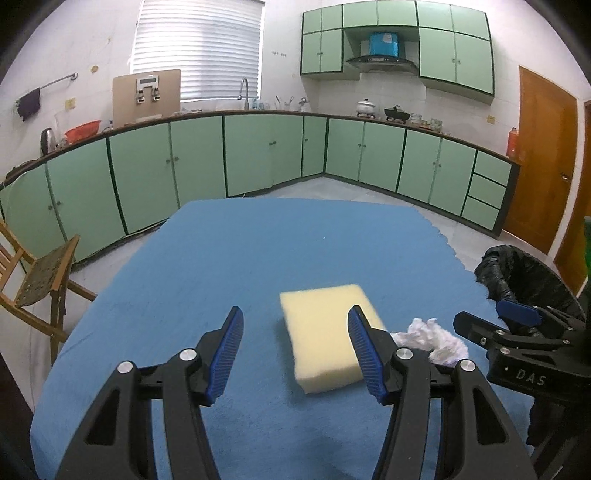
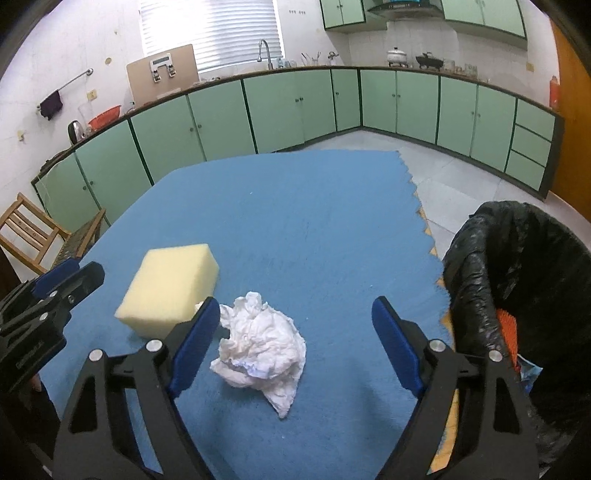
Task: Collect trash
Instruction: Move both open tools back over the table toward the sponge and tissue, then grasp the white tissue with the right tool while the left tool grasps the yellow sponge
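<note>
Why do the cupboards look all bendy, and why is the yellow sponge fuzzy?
Both wrist views use fisheye lenses, so the straight green cupboards curve. In the left wrist view the sponge has smeared edges from motion blur; in the right wrist view it is only slightly soft, and the window blinds glare white.

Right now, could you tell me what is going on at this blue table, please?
A person is clearing trash with a handheld tool in each hand. The right tool hangs open over a crumpled white tissue on the blue mat, not yet gripping it. The left tool is open too, by a yellow sponge that lies untouched. A bin with a black bag waits at the table's right edge, with some litter already inside.
</note>
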Demonstrator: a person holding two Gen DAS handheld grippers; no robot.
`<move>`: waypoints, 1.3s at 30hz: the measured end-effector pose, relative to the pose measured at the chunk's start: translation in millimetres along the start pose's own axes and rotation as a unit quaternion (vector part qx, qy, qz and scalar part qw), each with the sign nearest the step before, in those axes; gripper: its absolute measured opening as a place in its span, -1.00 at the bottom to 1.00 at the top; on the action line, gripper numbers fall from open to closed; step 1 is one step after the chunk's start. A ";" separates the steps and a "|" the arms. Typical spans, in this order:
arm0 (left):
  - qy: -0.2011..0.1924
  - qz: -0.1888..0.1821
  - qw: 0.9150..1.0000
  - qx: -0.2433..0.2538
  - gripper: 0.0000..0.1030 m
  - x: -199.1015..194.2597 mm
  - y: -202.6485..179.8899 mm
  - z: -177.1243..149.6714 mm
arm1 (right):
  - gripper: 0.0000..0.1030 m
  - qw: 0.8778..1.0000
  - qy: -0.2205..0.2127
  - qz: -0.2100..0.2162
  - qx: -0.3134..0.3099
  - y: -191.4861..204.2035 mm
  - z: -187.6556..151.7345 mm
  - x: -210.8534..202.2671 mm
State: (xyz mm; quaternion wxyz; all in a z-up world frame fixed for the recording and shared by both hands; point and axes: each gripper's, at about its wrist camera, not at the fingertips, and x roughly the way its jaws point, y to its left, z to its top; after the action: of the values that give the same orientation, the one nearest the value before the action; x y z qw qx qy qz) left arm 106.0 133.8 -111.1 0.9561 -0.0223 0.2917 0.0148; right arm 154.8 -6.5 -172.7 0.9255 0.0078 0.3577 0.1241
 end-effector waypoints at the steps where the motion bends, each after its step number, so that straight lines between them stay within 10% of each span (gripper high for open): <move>1: 0.002 0.001 1.000 -0.002 0.12 1.4 1.3 -1.3 | 0.54 1.000 0.002 -0.002 -0.002 0.8 -0.9 2.3; 20: 0.029 -0.007 1.000 -0.006 0.12 16.3 3.8 -6.0 | -0.52 0.996 0.066 0.047 -0.026 16.4 -13.7 28.4; 39: 0.058 -0.011 0.998 -0.009 0.51 43.2 -40.1 -7.5 | -0.55 0.999 0.036 0.036 -0.007 -19.0 4.4 7.8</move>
State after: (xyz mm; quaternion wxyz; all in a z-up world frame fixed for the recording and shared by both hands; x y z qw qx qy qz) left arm 139.2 94.1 -140.1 0.9375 -0.0352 0.3463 0.0052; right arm 167.5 -22.8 -176.5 0.9072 0.0095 0.3890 0.1598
